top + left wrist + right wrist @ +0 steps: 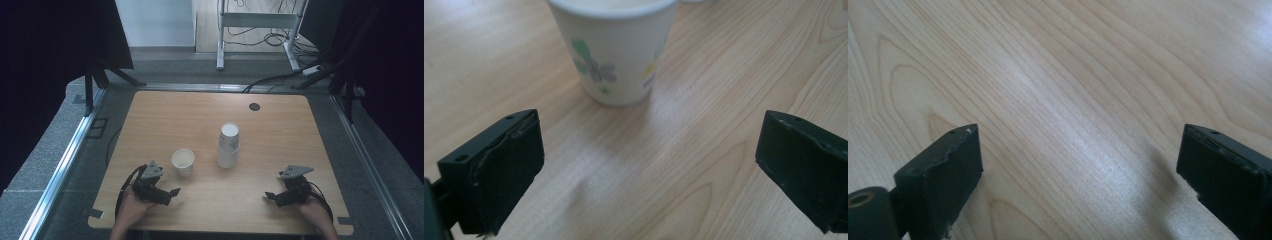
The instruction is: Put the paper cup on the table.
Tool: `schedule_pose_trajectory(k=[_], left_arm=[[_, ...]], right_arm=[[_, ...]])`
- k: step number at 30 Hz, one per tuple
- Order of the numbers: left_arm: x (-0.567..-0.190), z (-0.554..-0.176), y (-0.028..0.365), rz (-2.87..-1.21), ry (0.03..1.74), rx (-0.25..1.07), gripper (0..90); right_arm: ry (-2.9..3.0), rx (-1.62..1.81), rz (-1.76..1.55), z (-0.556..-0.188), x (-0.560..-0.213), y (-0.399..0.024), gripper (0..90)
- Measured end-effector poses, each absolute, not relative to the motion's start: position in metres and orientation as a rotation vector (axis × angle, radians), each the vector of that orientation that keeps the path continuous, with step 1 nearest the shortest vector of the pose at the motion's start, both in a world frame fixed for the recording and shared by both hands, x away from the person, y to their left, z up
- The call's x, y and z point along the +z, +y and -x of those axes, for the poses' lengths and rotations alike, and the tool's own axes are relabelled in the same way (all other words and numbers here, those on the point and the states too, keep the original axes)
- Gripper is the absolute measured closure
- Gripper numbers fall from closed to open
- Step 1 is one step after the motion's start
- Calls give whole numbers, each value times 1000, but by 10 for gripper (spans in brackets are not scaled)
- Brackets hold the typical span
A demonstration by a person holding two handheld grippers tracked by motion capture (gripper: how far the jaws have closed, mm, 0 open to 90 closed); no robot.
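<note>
High view: single cup [183,162] stands upright on the table [280,120], just ahead of the left gripper [172,192]; stack [228,145] stands near it, to its right, apart from it.
Cup: white paper, open mouth up, apparently empty; in the left gripper view the cup [616,55] shows a printed flower motif in green, purple and yellow on its wall.
Stack: inverted cups, nested, same print faintly seen; count cannot be told.
Progress: judged that the single cup is not yet gripped and remains off the stack; joining it to the stack appears outstanding.
Left gripper: jaws wide, nothing between them, cup just beyond their tips.
Right gripper [270,196]: jaws wide, nothing held, over bare wood, well apart from both.
</note>
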State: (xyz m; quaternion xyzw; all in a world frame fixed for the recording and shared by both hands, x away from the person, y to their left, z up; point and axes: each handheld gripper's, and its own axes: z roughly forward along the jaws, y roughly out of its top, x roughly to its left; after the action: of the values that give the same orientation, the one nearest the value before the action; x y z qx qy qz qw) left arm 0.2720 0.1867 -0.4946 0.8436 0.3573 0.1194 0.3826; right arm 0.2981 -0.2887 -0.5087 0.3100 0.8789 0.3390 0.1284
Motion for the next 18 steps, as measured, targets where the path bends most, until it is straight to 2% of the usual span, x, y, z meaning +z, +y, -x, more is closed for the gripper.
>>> schedule_pose_trajectory(k=[4, 9, 18], left_arm=[[-505, -272, 185, -2185, 936, 305, 0], [-518, -274, 185, -2202, 976, 276, 0], [-521, -273, 181, -2233, 989, 326, 0]], right_arm=[[2568, 987, -919, -298, -514, -288, 2], [2540, 1023, -929, -297, -517, -288, 0], [2534, 1021, -932, -297, -518, -288, 0]])
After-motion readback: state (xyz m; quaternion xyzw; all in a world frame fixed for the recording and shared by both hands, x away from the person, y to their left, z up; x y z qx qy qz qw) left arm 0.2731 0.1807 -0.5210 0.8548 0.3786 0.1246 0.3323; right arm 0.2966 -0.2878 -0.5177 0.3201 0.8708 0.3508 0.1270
